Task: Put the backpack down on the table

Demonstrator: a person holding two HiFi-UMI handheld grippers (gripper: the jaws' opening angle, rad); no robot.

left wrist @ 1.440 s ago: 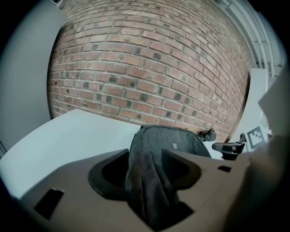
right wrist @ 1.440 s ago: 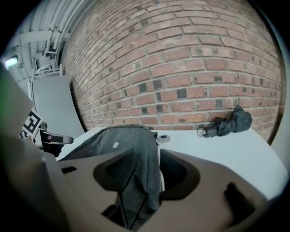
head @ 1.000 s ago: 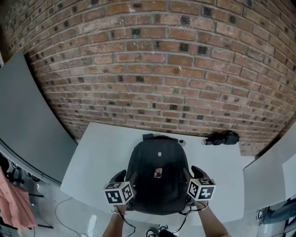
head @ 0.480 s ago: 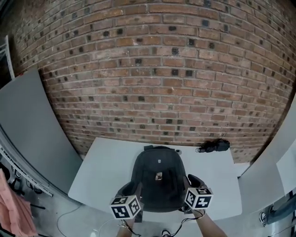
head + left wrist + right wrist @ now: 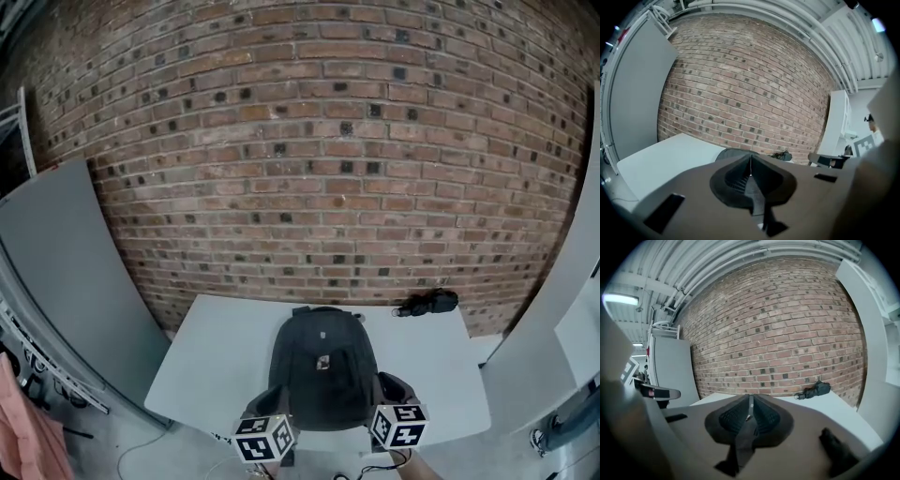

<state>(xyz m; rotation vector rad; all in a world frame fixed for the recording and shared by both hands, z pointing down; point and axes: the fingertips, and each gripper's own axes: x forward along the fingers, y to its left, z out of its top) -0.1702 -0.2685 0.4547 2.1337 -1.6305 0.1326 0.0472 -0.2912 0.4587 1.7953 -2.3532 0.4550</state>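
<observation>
A black backpack [image 5: 322,370] lies flat on the white table [image 5: 211,361], its top handle toward the brick wall. My left gripper [image 5: 265,405] hangs at the table's near edge by the bag's lower left corner, apart from it. The right gripper [image 5: 387,386] is beside the lower right corner. Both sets of jaws have just been closing with nothing between them. In the left gripper view the pads meet [image 5: 751,158], with the top of the backpack [image 5: 732,152] just beyond. The right gripper view also shows the right gripper [image 5: 750,401] with its pads together.
A black folded umbrella [image 5: 427,302] lies at the table's far right corner, also seen as the umbrella [image 5: 813,390] from the right gripper. A brick wall [image 5: 319,141] stands behind the table. A grey panel [image 5: 66,281] leans at the left, a white one [image 5: 553,300] at the right.
Both grippers have come away from the backpack's sides toward the near edge, rising, and their jaws have closed. The backpack stays on the table.
</observation>
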